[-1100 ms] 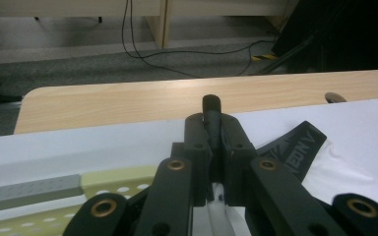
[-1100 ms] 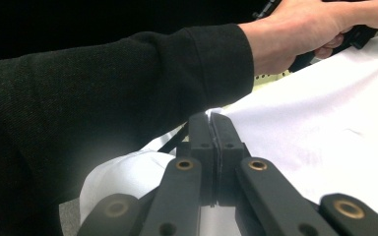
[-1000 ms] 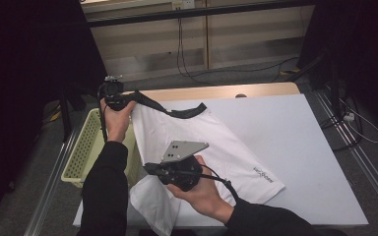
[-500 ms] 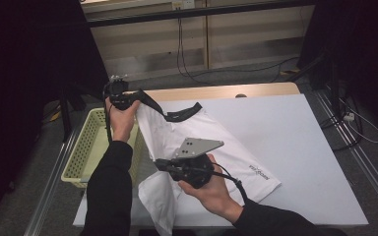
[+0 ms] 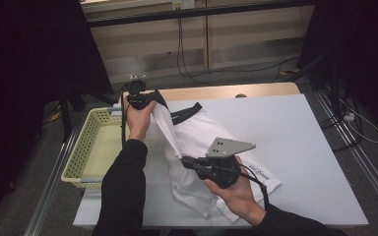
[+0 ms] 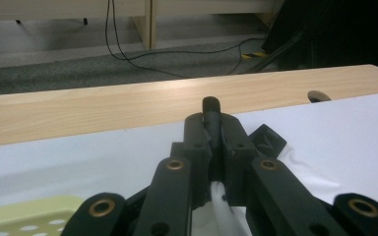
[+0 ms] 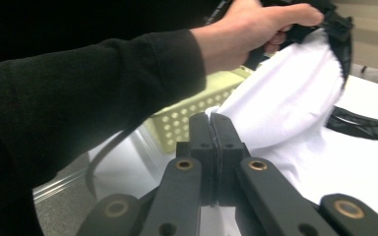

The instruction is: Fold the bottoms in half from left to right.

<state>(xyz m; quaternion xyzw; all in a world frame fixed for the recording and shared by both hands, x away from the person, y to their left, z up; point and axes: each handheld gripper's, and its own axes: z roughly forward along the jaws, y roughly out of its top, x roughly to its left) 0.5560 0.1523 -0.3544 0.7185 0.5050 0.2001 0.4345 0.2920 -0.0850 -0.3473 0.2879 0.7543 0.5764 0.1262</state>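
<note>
We see the table [image 5: 300,147] with its white top and a wooden strip along the far edge; most of the surface on the right is bare. On its left half lies the shirt [image 5: 202,142], white with a black collar [image 5: 187,113] and a small print near the hem, partly spread on the table and partly lifted. To the left of the table, at its edge, stands the basket [image 5: 86,152], pale yellow-green with perforated walls; in the right gripper view it appears behind the raised cloth. The left gripper [image 5: 145,101] is held above the far-left part of the table, and from it a fold of the shirt hangs down toward the rest of the garment. In the left gripper view [image 6: 211,142] we find its jaws pressed together on the dark collar edge, with white cloth showing just below them. The right gripper [image 5: 187,161] is nearer the person, over the shirt's middle, carrying a grey plate [image 5: 229,146] on top. In the right gripper view [image 7: 211,142] its jaws are clenched on a thin edge of white cloth, and the left hand [image 7: 246,29] shows beyond, holding the lifted part.
</note>
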